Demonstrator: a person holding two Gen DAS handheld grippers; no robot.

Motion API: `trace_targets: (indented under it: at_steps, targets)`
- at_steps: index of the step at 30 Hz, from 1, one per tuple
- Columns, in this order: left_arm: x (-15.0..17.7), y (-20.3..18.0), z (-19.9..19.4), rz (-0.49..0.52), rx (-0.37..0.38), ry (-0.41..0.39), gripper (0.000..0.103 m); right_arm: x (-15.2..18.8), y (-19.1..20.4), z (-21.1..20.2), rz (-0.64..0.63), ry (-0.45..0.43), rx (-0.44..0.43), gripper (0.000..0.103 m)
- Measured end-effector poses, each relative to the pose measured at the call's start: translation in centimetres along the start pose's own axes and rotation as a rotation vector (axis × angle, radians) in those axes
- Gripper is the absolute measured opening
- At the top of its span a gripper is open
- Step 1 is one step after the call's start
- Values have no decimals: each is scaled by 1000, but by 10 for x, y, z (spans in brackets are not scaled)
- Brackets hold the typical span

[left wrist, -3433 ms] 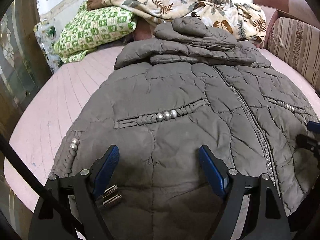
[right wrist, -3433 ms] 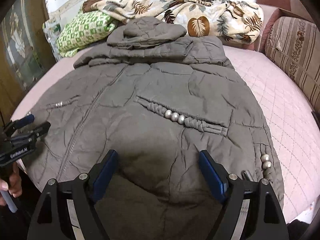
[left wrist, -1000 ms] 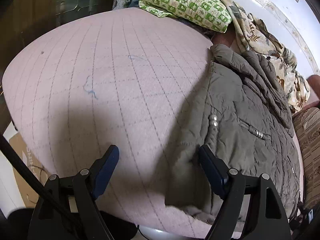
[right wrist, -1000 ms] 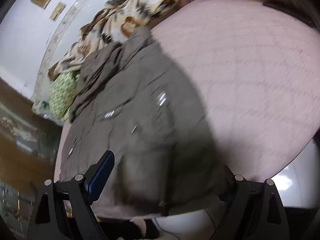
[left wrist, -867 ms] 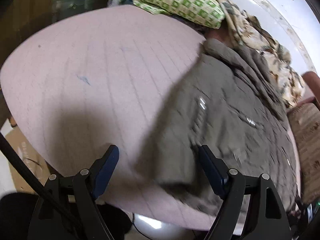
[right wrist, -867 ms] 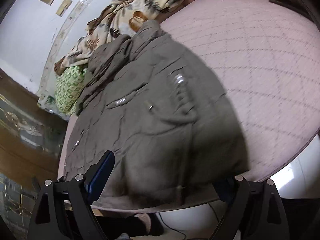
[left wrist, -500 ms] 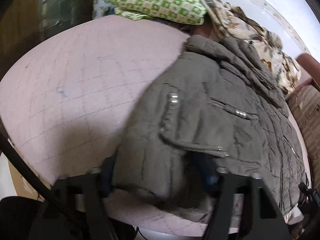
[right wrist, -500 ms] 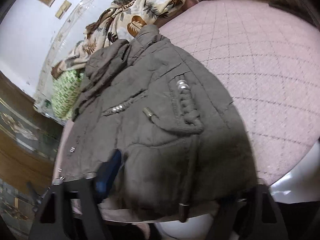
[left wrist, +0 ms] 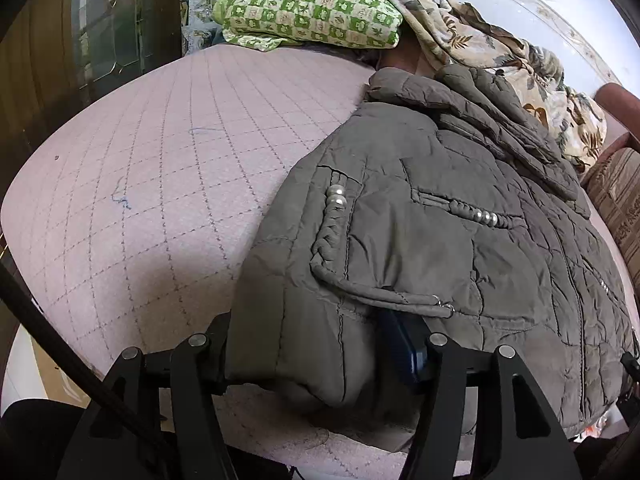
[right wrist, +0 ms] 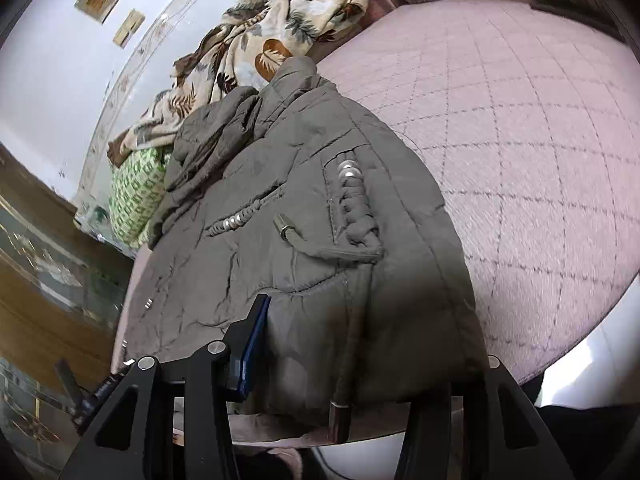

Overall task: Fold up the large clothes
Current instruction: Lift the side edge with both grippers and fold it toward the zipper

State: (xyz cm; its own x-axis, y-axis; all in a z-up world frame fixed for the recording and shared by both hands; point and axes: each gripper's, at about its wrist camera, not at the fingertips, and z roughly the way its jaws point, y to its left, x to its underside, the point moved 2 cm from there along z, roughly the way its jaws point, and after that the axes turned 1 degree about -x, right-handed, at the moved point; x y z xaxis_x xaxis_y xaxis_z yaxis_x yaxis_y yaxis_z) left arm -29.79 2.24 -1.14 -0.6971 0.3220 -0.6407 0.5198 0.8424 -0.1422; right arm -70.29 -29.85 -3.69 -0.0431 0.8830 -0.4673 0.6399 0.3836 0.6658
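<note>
A large grey-brown padded jacket point(left wrist: 420, 240) lies front up on the pink quilted bed cover point(left wrist: 160, 200), hood toward the far wall. My left gripper point(left wrist: 312, 336) is shut on the jacket's near left hem corner, with thick fabric bunched between its fingers. In the right wrist view the same jacket point(right wrist: 260, 280) fills the middle. My right gripper point(right wrist: 360, 344) has the near right hem corner between its jaws, which are closing. Its blue left pad point(right wrist: 256, 340) presses the fabric, and cloth hides its right finger. A drawstring end point(right wrist: 340, 408) hangs off the hem.
A green checked pillow point(left wrist: 312, 16) and a leaf-print blanket point(left wrist: 480, 48) lie at the head of the bed. A striped cushion point(left wrist: 620, 208) sits at the right. A dark wooden cabinet with glass point(left wrist: 100, 32) stands to the left. The bed's near edge runs just under both grippers.
Both grippers, open a second ago, have closed on the jacket's hem corners. The left one slid right from over bare bed cover onto its corner. The right one hardly moved.
</note>
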Motion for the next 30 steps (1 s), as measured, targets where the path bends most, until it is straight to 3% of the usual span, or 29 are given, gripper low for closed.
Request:
trace_targets:
  at_steps: [12, 15, 17, 19, 30]
  targets:
    - [1, -3, 2, 23, -37, -19, 68, -17, -12, 9, 125, 28, -58, 60]
    - [1, -4, 3, 22, -53, -21, 73, -15, -7, 9, 86, 29, -34, 59]
    - [2, -3, 4, 21, -66, -21, 76, -13, -1, 9, 36, 30, 8, 50]
    - [3, -4, 4, 28, -79, -24, 77, -11, 2, 9, 0, 28, 30, 48]
    - [5, -13, 3, 93, -138, -58, 77, -10, 1, 8, 0, -10, 37, 48]
